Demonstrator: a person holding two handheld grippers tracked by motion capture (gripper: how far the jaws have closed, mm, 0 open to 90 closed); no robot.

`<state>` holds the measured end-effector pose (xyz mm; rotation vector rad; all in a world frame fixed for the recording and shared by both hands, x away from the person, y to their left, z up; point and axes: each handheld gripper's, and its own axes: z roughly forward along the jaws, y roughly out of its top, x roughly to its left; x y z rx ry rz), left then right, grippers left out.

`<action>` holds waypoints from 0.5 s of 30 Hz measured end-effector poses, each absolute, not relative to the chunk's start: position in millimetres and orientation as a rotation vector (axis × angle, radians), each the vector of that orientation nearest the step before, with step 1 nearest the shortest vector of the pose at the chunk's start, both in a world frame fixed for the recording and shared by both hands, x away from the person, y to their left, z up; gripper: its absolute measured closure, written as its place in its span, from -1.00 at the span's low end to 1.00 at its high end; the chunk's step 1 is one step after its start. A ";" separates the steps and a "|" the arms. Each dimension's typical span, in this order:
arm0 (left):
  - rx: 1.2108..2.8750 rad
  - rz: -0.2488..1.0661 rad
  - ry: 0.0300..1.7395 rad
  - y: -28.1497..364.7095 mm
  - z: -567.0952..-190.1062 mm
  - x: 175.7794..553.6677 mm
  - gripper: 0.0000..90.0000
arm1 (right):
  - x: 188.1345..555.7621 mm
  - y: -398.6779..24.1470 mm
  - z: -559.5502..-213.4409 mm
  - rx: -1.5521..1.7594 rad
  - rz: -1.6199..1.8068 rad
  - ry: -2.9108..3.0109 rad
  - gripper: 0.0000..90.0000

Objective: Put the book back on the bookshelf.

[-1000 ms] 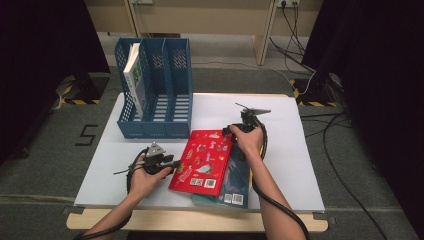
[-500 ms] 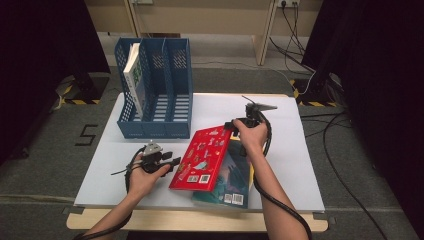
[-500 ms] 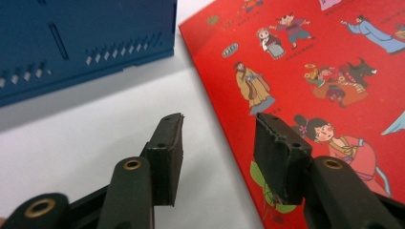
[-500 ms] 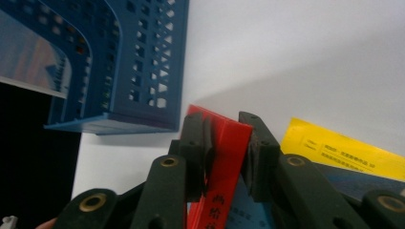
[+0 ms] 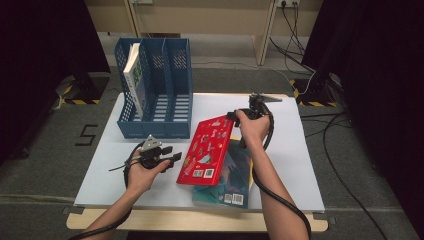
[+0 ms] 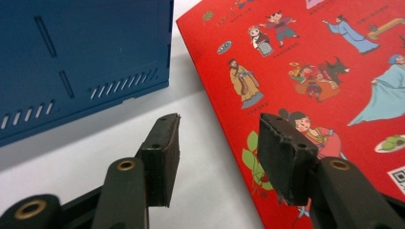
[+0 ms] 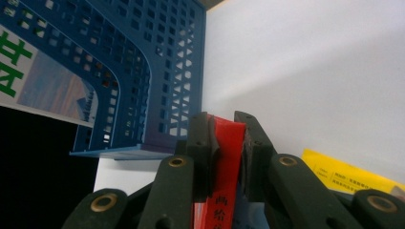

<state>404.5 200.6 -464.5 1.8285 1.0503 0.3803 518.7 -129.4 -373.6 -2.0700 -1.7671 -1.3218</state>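
A red picture book (image 5: pixel 207 150) lies tilted on a teal book (image 5: pixel 239 176), its far edge raised off the table. My right gripper (image 5: pixel 231 117) is shut on that raised edge; in the right gripper view its jaws (image 7: pixel 227 138) have just been closing and now pinch the red cover (image 7: pixel 222 210). My left gripper (image 5: pixel 176 156) rests by the book's left edge. Its jaws (image 6: pixel 219 148) have just been opening and stand open, pressing on nothing, with the book's edge (image 6: pixel 325 57) just ahead of them.
A blue three-slot file rack (image 5: pixel 165 75) stands at the back left of the white table (image 5: pixel 295 165), with a white and green book (image 5: pixel 134 75) in its leftmost slot. Its wall (image 6: pixel 71 57) is close to my left gripper. Cables trail on the floor at the right.
The right gripper has closed on the red book's far edge and risen, tilting the book up off the teal one. The left hand has stayed put, its jaws slightly wider.
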 end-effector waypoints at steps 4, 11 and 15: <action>1.819 0.386 1.038 196.7 -456.7 405.8 0.09 | 519.6 -128.6 -367.3 -2.068 -1.346 -1.762 0.75; 1.823 0.390 1.005 189.0 -446.4 408.4 0.07 | 520.4 -128.2 -352.1 -2.074 -1.391 -1.769 0.78; 1.825 0.391 0.996 186.3 -442.8 409.2 0.07 | 520.1 -128.7 -347.7 -2.082 -1.410 -1.765 0.78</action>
